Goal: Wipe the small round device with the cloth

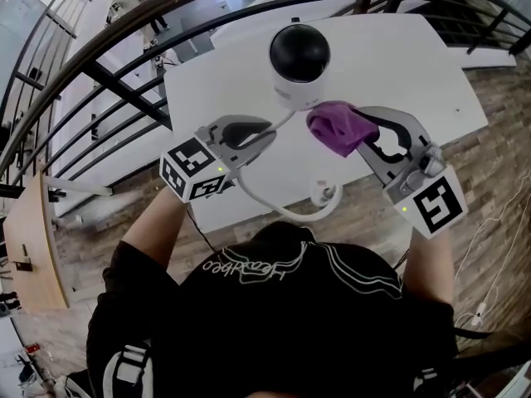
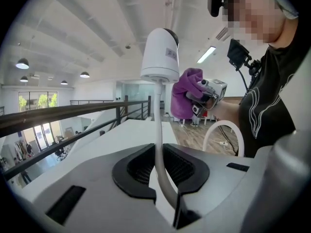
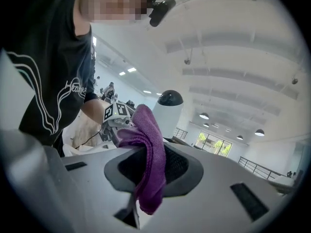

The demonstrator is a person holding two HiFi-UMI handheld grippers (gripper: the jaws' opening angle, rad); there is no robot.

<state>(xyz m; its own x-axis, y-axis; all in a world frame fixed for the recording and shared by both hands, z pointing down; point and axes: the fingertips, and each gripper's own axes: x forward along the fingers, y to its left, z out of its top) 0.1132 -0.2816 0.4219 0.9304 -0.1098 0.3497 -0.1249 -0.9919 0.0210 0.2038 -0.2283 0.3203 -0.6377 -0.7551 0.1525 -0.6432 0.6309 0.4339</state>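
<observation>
The left claw [image 1: 267,135] is clamped on the white cable [image 1: 274,206] that runs from the base of the small round device [image 1: 299,65], a white body with a black dome, seen over the white desk [image 1: 398,65]. The right claw [image 1: 365,131] is closed on a folded purple cloth [image 1: 336,127], which sits at the device's lower side, touching or just beside it. A small label on the device [image 2: 160,55] is too small to read. Each claw's cube carries black-and-white square markers. White script on the person's black shirt [image 1: 249,268] isn't clearly legible.
</observation>
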